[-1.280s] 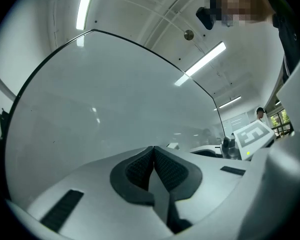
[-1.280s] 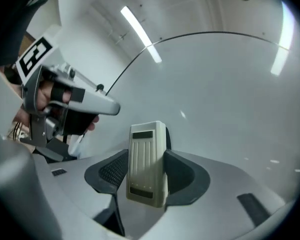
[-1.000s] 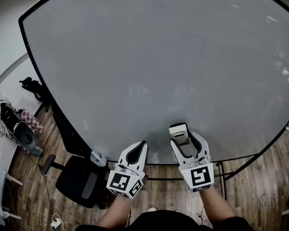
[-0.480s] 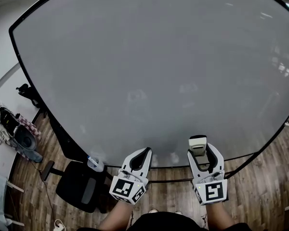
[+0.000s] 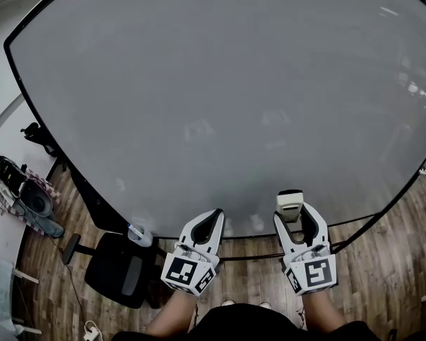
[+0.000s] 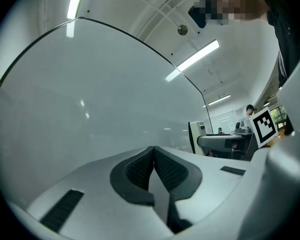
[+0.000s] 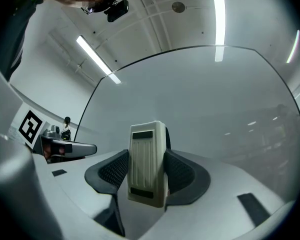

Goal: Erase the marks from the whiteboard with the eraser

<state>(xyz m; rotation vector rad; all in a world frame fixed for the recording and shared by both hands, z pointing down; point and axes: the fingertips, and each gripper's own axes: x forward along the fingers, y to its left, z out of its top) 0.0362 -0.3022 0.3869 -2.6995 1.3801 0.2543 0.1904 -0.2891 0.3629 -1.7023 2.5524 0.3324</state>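
Observation:
The large whiteboard (image 5: 220, 84) fills the head view, and I see no marks on it, only reflections. My right gripper (image 5: 292, 206) is shut on a cream-white eraser (image 5: 290, 204) near the board's lower edge; in the right gripper view the eraser (image 7: 148, 164) stands upright between the dark pads, in front of the whiteboard (image 7: 215, 99). My left gripper (image 5: 214, 216) is shut with nothing in it, low beside the right one. In the left gripper view its pads (image 6: 140, 171) meet, and the whiteboard (image 6: 80, 94) lies ahead.
A black office chair (image 5: 117, 268) stands on the wooden floor at lower left, beside a small white object (image 5: 140, 234) at the board's bottom edge. Bags and clutter (image 5: 25, 194) lie at the far left. The board's stand legs (image 5: 344, 244) show at lower right.
My right gripper with the eraser slid right and down along the board's lower part, then edged up a little. The left gripper stayed low beside it, still shut.

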